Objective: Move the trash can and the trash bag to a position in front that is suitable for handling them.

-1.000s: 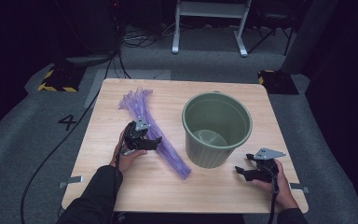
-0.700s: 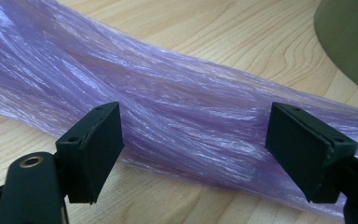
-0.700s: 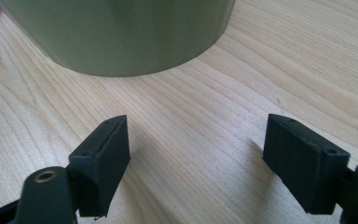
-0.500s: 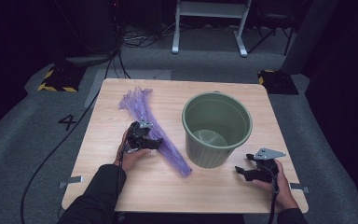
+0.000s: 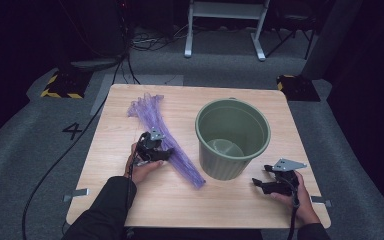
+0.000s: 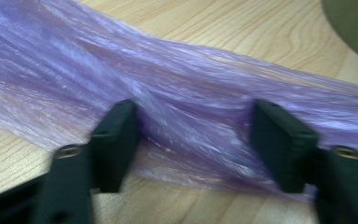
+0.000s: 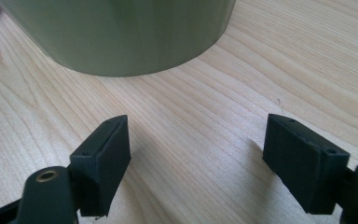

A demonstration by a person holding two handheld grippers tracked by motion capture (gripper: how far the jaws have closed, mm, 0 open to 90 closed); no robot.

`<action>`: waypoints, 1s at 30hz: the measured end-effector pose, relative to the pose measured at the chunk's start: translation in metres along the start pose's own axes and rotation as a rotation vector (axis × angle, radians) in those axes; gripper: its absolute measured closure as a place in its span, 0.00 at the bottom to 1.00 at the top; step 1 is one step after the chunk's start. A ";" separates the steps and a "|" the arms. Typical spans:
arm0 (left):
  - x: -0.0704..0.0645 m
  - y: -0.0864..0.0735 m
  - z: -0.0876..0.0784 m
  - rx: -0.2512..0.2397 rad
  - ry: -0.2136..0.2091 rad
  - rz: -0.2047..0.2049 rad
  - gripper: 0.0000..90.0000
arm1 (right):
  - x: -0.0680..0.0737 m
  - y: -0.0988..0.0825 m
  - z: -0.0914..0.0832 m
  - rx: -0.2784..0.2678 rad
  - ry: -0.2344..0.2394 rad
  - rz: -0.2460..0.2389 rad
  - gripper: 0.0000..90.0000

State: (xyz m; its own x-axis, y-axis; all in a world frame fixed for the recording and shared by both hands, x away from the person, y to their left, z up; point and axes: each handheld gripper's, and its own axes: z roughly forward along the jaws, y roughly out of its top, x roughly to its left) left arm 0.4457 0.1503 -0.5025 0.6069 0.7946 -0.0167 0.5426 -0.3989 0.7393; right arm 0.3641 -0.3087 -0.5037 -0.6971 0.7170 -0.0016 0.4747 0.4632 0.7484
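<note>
A long purple bundle of thin plastic strands (image 5: 172, 145) lies slantwise on the wooden table (image 5: 130, 200), left of a green bucket (image 5: 232, 137). My left gripper (image 5: 161, 152) sits low over the bundle's middle. In the left gripper view the left gripper (image 6: 198, 140) is open, one jaw on each side of the purple bundle (image 6: 191, 88), which lies flat between them. My right gripper (image 5: 260, 184) rests on the table at the bucket's front right. It stands open (image 7: 200, 163) on bare wood, with the bucket's wall (image 7: 121, 32) just ahead.
The bucket stands upright and looks empty inside. Its edge shows at the top right of the left gripper view as a green bucket (image 6: 354, 23). Grey carpet, cables and a white frame (image 5: 225, 20) lie beyond the table's far edge.
My left gripper has turned and settled slightly onto the purple bundle. The right gripper and the bucket have not moved.
</note>
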 end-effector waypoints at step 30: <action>-0.006 -0.001 -0.016 -0.078 -0.034 0.023 0.97 | 0.000 0.000 0.000 0.000 0.003 -0.002 0.26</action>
State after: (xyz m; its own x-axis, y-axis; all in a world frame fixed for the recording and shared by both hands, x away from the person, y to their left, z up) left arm 0.4327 0.1528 -0.4924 0.6384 0.7694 -0.0208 0.4823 -0.3790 0.7898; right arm 0.3638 -0.3091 -0.5037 -0.6993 0.7148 -0.0011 0.4736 0.4644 0.7484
